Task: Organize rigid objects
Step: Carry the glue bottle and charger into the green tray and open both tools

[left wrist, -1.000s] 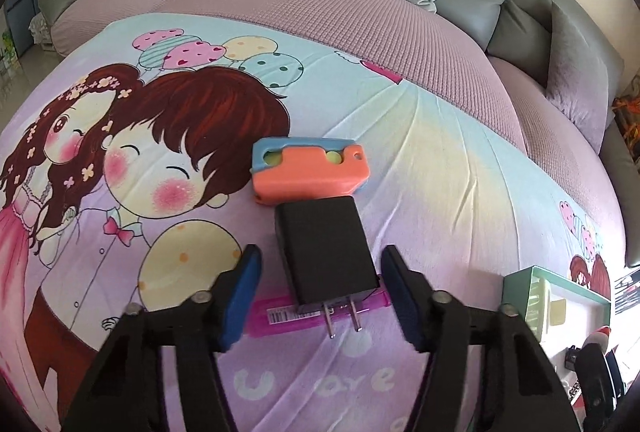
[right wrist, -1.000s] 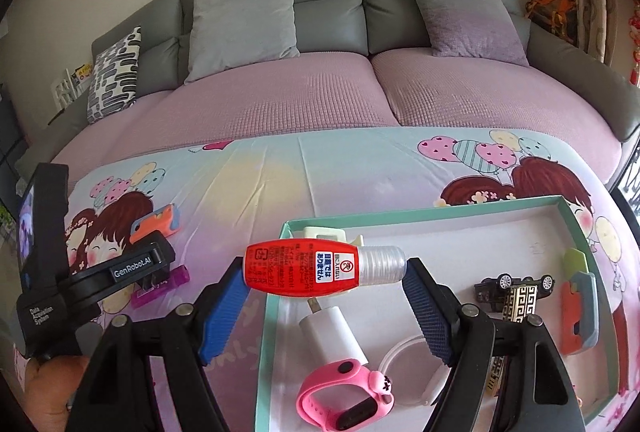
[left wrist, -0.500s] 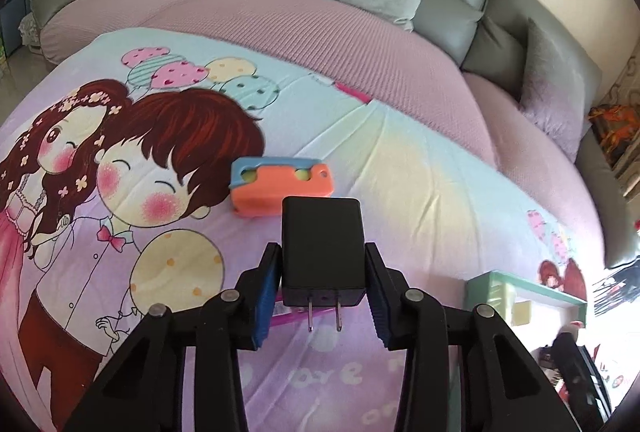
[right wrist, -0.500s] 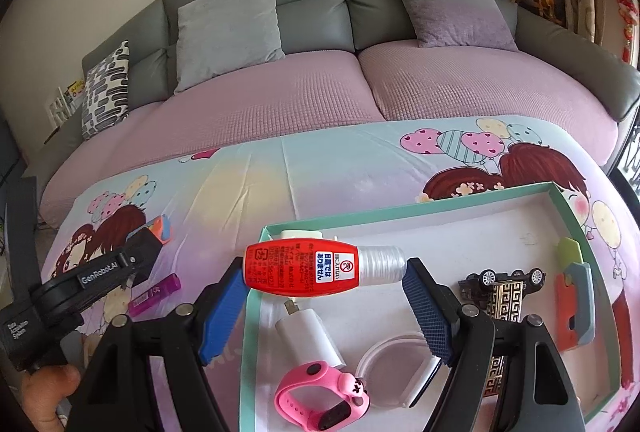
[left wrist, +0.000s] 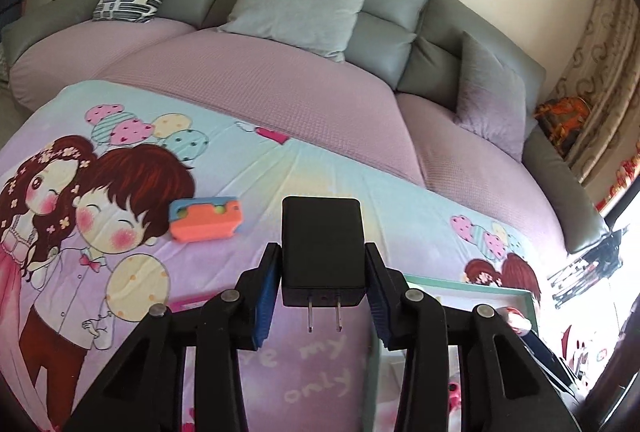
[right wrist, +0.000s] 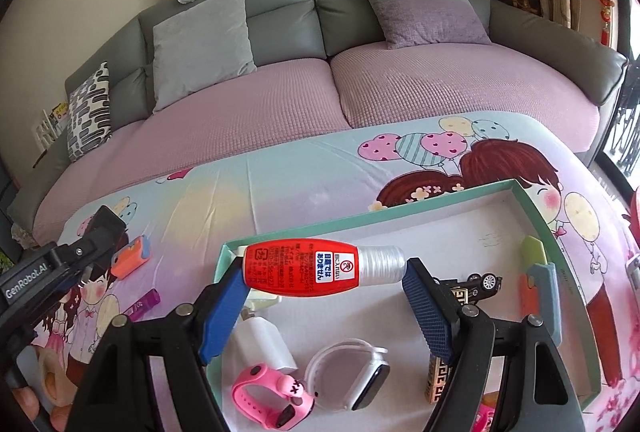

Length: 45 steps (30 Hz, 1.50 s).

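Left gripper [left wrist: 322, 296] clamps black charger [left wrist: 322, 252] by side faces, frame centre, clear above sheet; prongs point toward camera. Smooth sides: risk that it twists or slips.

Right gripper [right wrist: 324, 282] pinches red bottle [right wrist: 308, 268] by its ends, over left part of box [right wrist: 536, 207]. End grip weak; bottle may pivot and drop on white charger [right wrist: 262, 344] or watches below.

Orange toy [left wrist: 206, 222] lies on sheet, centre left.

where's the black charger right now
In the left wrist view the black charger is clamped between the left gripper pads, prongs toward the camera, lifted above the cartoon sheet, right of the orange toy.
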Tool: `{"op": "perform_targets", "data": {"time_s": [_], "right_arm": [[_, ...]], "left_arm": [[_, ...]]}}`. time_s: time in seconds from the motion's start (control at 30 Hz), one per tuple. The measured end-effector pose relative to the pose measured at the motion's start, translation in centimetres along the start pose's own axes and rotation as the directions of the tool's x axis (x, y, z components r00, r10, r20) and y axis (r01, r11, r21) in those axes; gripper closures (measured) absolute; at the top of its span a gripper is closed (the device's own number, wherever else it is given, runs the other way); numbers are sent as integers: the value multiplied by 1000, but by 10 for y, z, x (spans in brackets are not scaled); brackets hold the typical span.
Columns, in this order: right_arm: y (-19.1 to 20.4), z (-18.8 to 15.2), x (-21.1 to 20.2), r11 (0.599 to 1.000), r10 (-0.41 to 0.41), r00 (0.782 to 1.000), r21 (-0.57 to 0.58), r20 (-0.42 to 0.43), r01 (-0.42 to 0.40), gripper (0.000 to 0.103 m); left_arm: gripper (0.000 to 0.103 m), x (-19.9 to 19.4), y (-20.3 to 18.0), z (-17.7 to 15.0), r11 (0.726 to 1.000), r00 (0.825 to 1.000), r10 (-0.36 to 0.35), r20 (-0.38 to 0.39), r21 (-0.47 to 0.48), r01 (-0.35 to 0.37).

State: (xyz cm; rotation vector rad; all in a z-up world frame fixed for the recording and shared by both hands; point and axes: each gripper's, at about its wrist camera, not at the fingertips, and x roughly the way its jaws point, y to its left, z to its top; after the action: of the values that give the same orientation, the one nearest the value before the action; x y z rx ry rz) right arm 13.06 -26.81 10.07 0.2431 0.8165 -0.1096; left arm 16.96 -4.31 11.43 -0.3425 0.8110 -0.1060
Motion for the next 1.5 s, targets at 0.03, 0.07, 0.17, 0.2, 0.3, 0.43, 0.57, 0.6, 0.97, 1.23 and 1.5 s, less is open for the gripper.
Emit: {"op": "perform_targets", "data": {"time_s": [0.03, 0.07, 0.17, 0.2, 0.3, 0.43, 0.57, 0.6, 0.97, 1.23, 1.5], "right_arm": [[-4, 0, 1, 1000, -6, 1000, 5, -5, 6, 23], [-8, 0, 2, 1000, -14, 1000, 11, -10, 14, 23], [-23, 2, 2, 999, -40, 999, 35, -13, 40, 23], [-28, 2, 2, 998, -51, 999, 44, -13, 52, 23], [-49, 3, 1, 992, -106, 994, 72, -24, 108, 23], [-75, 3, 0, 977, -173, 984, 118, -43, 177, 23], [-85, 2, 0, 971, -191, 980, 134, -58, 197, 23], [-86, 2, 0, 971, -193, 979, 132, -60, 200, 23], [-86, -1, 5, 971, -200, 976, 119, -83, 209, 23], [-88, -4, 12, 968, -212, 971, 116, -108, 224, 23], [-86, -6, 15, 967, -220, 967, 101, -127, 233, 23]], "left_arm": [[61, 1, -5, -1, 1000, 1000, -11, -5, 11, 11], [61, 2, -10, -2, 1000, 1000, -22, -11, 21, 22], [61, 4, -26, -6, 997, 998, -46, -31, 61, 48], [61, 5, -32, -8, 996, 998, -55, -38, 72, 57], [61, 6, -50, -13, 989, 993, -95, -64, 105, 102], [61, 7, -76, -21, 975, 985, -146, -94, 153, 159], [61, 13, -97, -29, 962, 976, -175, -131, 190, 198], [61, 15, -101, -31, 959, 974, -180, -140, 197, 205], [61, 35, -125, -50, 941, 958, -177, -225, 246, 232], [61, 49, -127, -58, 940, 949, -154, -277, 256, 227], [61, 65, -128, -69, 939, 934, -107, -341, 274, 208]]}}
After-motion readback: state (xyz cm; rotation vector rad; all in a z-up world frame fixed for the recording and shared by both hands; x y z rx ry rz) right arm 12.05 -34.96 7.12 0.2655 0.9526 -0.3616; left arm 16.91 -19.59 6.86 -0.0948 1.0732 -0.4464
